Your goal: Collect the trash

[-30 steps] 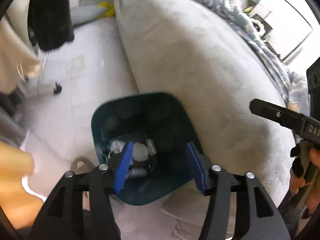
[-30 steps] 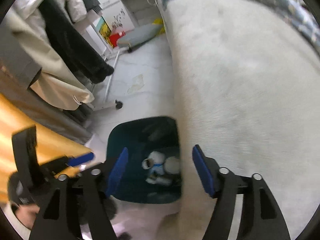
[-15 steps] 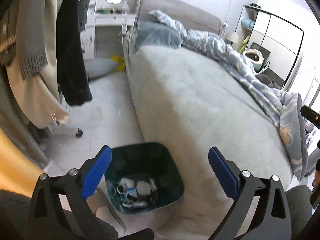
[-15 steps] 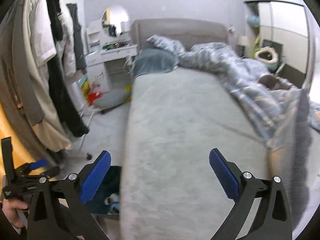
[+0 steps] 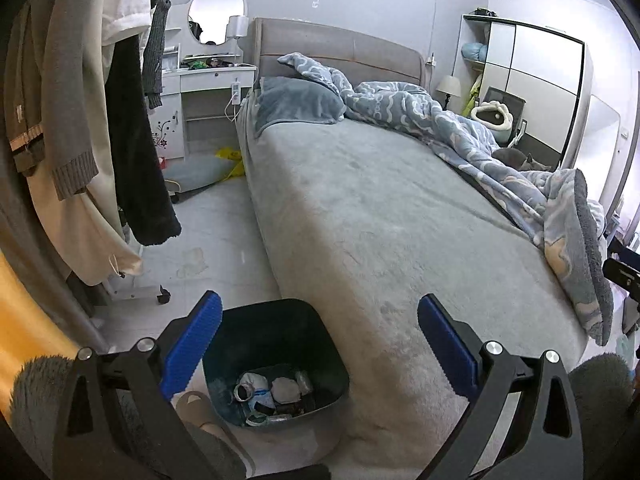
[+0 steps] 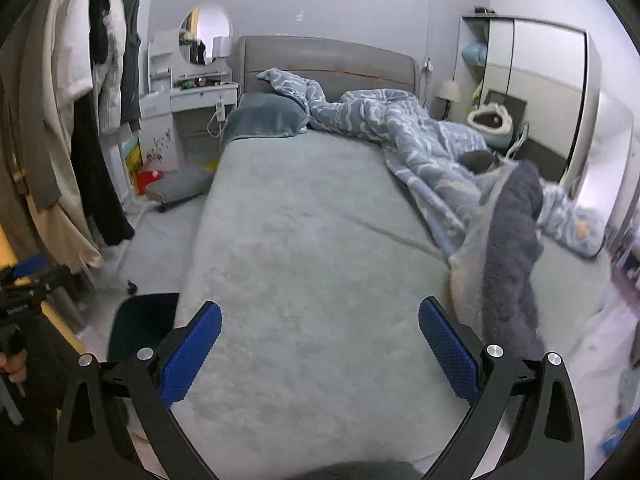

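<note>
A dark teal trash bin (image 5: 276,344) stands on the floor against the side of the bed. Crumpled white wrappers and other bits of trash (image 5: 276,392) lie at its bottom. My left gripper (image 5: 318,308) hangs above and behind the bin, open wide, with nothing between its blue pads (image 5: 192,344). My right gripper (image 6: 320,312) is over the bed's near end, open and empty too. In the right wrist view the bin (image 6: 140,324) shows at the lower left, partly hidden by the mattress.
A grey bed (image 5: 360,208) fills the middle, with a rumpled blue blanket (image 5: 500,160) along its right side. Coats on a rolling rack (image 5: 80,140) hang on the left. A slipper (image 5: 196,408) lies beside the bin, and a grey cushion (image 5: 200,170) lies on the floor farther back.
Both grippers have risen and pulled back from just above the bin, tilting up so the whole bed shows. Both pairs of jaws have spread wider.
</note>
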The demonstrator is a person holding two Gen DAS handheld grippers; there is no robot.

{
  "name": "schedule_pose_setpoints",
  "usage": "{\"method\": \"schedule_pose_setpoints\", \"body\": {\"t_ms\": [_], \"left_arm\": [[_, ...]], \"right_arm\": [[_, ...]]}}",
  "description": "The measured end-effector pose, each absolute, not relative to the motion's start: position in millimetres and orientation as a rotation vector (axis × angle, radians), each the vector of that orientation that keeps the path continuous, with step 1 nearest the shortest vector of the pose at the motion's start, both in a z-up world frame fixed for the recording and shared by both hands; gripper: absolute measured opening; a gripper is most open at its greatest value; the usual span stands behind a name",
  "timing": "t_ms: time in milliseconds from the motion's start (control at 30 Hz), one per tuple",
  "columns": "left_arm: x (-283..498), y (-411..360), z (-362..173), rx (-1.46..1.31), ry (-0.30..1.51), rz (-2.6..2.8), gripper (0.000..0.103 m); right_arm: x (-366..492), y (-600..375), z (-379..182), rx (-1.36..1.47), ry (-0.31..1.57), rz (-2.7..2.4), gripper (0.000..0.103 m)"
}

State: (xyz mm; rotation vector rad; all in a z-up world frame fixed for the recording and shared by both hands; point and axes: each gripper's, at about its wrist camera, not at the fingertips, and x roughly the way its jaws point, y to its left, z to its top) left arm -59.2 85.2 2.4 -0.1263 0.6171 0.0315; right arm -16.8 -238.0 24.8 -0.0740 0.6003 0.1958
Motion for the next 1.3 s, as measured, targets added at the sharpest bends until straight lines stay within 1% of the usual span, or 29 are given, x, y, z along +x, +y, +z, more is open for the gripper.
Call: {"method": "schedule_pose_setpoints", "body": {"t_ms": [133,400,1300], "left_arm": [[-59.7,84.9,-8.7,-0.131,0.631,0.039,0.1],[-56.2,84.9,-22.6,-0.151,0.666,0.039,0.1],[-57.4,82.6,-30.6,-0.138,0.68,0.048,0.1]], "right_arm": [[-10.5,-234.5,10.3,-0.069,0.653,0.261,0.1],[-11.1,-229.3,8.1,-0.056,0.667,0.321,0.1],[-10.4,-227.1,9.7,-0.059,0.669,0.313,0.1]]}}
